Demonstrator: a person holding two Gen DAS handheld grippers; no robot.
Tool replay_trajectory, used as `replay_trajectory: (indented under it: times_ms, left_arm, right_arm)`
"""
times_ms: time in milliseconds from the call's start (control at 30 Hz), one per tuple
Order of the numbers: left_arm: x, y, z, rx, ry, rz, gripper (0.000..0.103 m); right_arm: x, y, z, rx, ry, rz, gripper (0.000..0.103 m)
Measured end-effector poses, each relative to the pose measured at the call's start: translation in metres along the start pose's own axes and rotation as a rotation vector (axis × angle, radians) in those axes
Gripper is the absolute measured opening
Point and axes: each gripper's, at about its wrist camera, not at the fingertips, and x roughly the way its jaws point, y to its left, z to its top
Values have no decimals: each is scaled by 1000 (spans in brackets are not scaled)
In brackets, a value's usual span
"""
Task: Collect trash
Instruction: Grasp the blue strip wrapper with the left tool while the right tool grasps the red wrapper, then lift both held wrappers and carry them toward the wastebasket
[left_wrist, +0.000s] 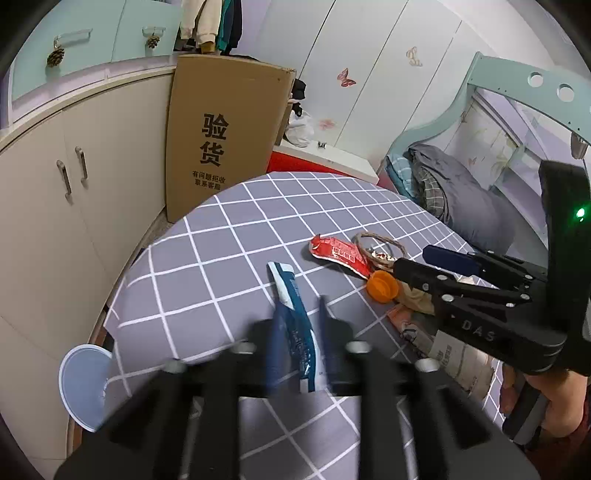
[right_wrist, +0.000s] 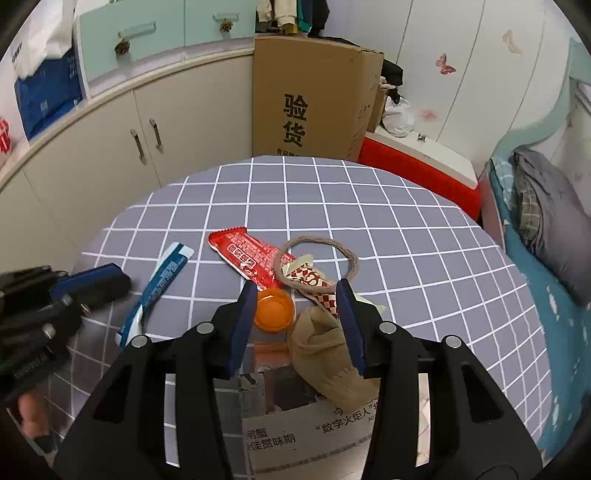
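Note:
A blue wrapper (left_wrist: 295, 332) (right_wrist: 159, 284) lies flat on the grey checked tablecloth (left_wrist: 221, 258). In the left wrist view it shows between the blurred fingers of my left gripper (left_wrist: 299, 310) (right_wrist: 107, 284), which is open with a gap beside the wrapper. My right gripper (right_wrist: 295, 291) (left_wrist: 410, 260) is open over a small pile. An orange cap (right_wrist: 273, 308) (left_wrist: 382, 286) and a beige sock (right_wrist: 325, 354) show between its fingers, not squeezed. Beyond lie a red wrapper (right_wrist: 243, 254) (left_wrist: 340, 253), a red-and-white checked wrapper (right_wrist: 310, 280) and a brown loop of band (right_wrist: 351, 258).
A newspaper (right_wrist: 306, 424) lies under the sock near the table's front edge. A pale blue bin (left_wrist: 83, 384) stands on the floor left of the table. A tall cardboard box (left_wrist: 225, 136), cream cabinets (left_wrist: 55, 221) and a bed (right_wrist: 546, 221) surround the table.

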Motion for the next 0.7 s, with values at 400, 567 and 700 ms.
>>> replay_trajectory:
  times_ms: [400,567,700]
  left_arm:
    - [19,7,3,-13,34,67,7]
    - [4,32,8,-71,0,80,7]
    - [4,36,9,-83,3,74,7]
  right_arm:
    - [19,36,27,-129,27,58,46]
    - [46,60,40,-241,62,16,46]
    - [66,61,46,-254,128,8,43]
